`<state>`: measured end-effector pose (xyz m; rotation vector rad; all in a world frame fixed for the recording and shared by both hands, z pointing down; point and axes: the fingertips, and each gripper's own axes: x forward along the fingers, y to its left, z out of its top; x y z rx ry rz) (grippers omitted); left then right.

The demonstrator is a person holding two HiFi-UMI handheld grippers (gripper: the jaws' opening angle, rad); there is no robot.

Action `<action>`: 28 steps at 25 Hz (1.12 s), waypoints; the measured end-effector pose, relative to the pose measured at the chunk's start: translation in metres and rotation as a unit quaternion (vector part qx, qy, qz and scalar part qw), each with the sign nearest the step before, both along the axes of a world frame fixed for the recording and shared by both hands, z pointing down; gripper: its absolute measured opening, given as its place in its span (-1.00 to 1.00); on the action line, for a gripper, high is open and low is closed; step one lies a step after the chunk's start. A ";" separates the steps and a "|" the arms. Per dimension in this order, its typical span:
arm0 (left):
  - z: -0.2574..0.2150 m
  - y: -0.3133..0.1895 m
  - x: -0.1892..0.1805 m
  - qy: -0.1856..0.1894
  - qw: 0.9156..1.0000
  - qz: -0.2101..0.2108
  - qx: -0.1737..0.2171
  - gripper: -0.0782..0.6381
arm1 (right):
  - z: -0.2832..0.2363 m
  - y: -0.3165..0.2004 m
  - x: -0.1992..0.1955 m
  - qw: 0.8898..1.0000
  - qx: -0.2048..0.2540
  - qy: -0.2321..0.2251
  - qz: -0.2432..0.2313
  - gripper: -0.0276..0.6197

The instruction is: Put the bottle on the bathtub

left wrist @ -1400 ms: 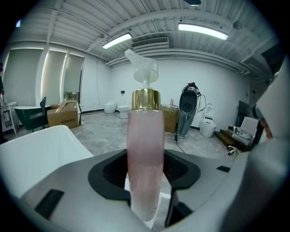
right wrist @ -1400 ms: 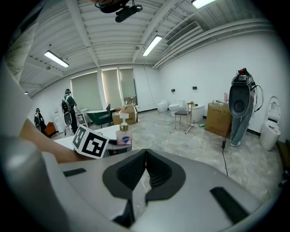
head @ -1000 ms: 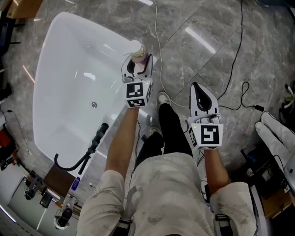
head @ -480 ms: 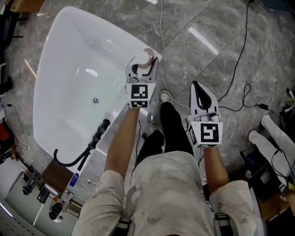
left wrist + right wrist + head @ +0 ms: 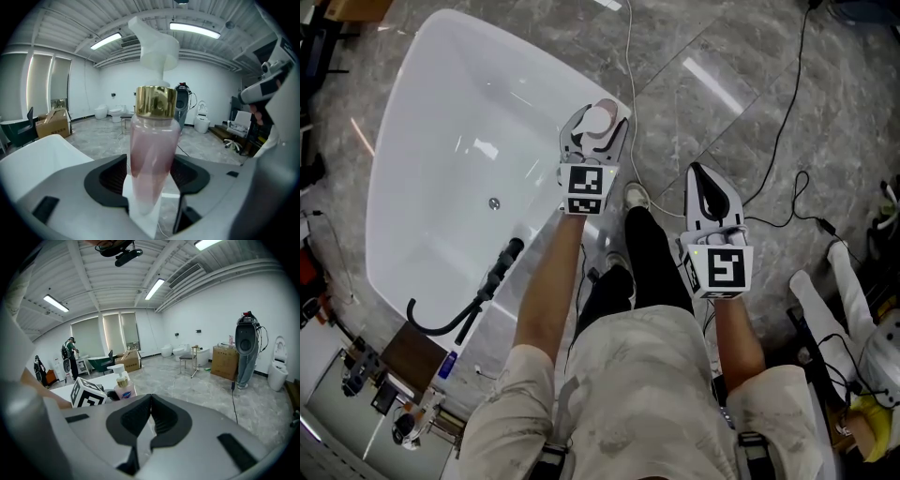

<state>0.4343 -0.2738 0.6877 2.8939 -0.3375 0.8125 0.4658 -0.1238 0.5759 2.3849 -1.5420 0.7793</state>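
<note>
A pump bottle (image 5: pixel 602 116) of pink liquid with a gold collar and white pump (image 5: pixel 153 154) stands upright on the near right corner of the white bathtub (image 5: pixel 441 131). My left gripper (image 5: pixel 596 133) reaches over that corner with a jaw on each side of the bottle. Its jaws have just been opening and stand open, the bottle still between them (image 5: pixel 151 178). My right gripper (image 5: pixel 711 199) hangs over the floor to the right, shut and empty (image 5: pixel 149 406). The right gripper view shows the bottle (image 5: pixel 123 386) beside the left gripper's marker cube (image 5: pixel 86 393).
A black hand shower and hose (image 5: pixel 478 300) lie on the tub's near rim, with the drain (image 5: pixel 494 202) in the basin. Cables (image 5: pixel 787 112) cross the marble floor. My shoe (image 5: pixel 633 197) is by the tub. A person's white sleeve (image 5: pixel 830 300) is at right.
The left gripper's jaws stand wider round the bottle than before, and the gripper has shifted slightly right along the tub corner. The right gripper has kept still.
</note>
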 end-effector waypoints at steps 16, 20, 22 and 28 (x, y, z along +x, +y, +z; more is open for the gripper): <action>-0.026 0.016 -0.062 0.003 0.999 -0.035 0.008 0.01 | -0.020 -0.007 -0.032 0.999 0.020 0.011 -0.034 -0.95; -0.042 0.021 -0.094 0.011 0.999 -0.051 0.008 0.01 | -0.029 -0.016 -0.054 0.998 0.028 0.017 -0.051 -0.95; -0.051 0.027 -0.115 0.016 0.998 -0.064 0.007 0.01 | -0.035 -0.020 -0.070 0.997 0.032 0.022 -0.069 -0.95; -0.086 0.051 -0.183 0.032 0.994 -0.103 0.015 0.01 | -0.068 -0.031 -0.124 0.990 0.055 0.046 -0.124 -0.95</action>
